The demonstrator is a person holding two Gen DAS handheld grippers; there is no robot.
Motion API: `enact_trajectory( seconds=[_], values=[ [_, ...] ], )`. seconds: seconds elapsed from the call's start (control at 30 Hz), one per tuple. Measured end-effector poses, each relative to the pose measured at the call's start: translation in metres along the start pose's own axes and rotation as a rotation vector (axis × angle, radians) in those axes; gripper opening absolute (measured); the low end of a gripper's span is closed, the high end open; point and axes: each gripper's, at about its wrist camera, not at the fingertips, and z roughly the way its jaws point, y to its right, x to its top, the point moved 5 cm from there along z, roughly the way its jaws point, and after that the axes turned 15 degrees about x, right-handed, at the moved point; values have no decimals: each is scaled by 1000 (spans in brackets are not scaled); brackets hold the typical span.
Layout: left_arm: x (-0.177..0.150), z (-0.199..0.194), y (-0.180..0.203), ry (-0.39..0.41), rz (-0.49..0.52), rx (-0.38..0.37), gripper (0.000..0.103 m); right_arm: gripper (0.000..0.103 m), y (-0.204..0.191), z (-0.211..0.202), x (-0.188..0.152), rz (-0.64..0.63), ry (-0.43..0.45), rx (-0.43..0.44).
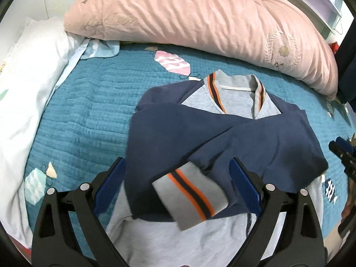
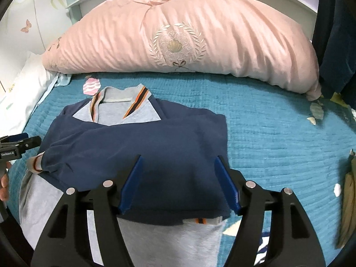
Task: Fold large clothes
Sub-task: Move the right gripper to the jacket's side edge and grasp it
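The navy-and-grey jacket (image 2: 138,146) lay on the teal quilt (image 2: 278,138), collar toward the pink duvet (image 2: 178,37), both sleeves crossed over its chest. Nearer than the duvet, the left gripper (image 1: 178,182) and right gripper (image 2: 178,178) hung wide and empty above it. Probably the hem came next: pinching both lower corners evenly should keep the crossed sleeves and striped cuff (image 1: 191,198) flat.
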Motion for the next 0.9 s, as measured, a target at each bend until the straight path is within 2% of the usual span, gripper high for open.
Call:
enact_trajectory(
  seconds=[0.23, 0.43, 0.53, 0.73, 0.8, 0.9],
  values=[
    [2, 8, -39, -8, 30, 40, 93, 66, 13, -6, -7, -5, -38, -28],
    [14, 36, -63, -44, 6, -46, 93, 66, 32, 4, -7, 18, -105, -8],
    [20, 62, -70, -124, -10, -70, 93, 66, 41, 12, -7, 25, -134, -6],
    [36, 92, -68, -181, -23, -116, 93, 66, 59, 32, -7, 47, -178, 25],
    [40, 106, -61, -220, -15, -158, 93, 66, 70, 40, -6, 82, -185, 39],
    [44, 124, -60, -247, -17, -164, 95, 66, 84, 49, -2, 130, -192, 76]
  ],
)
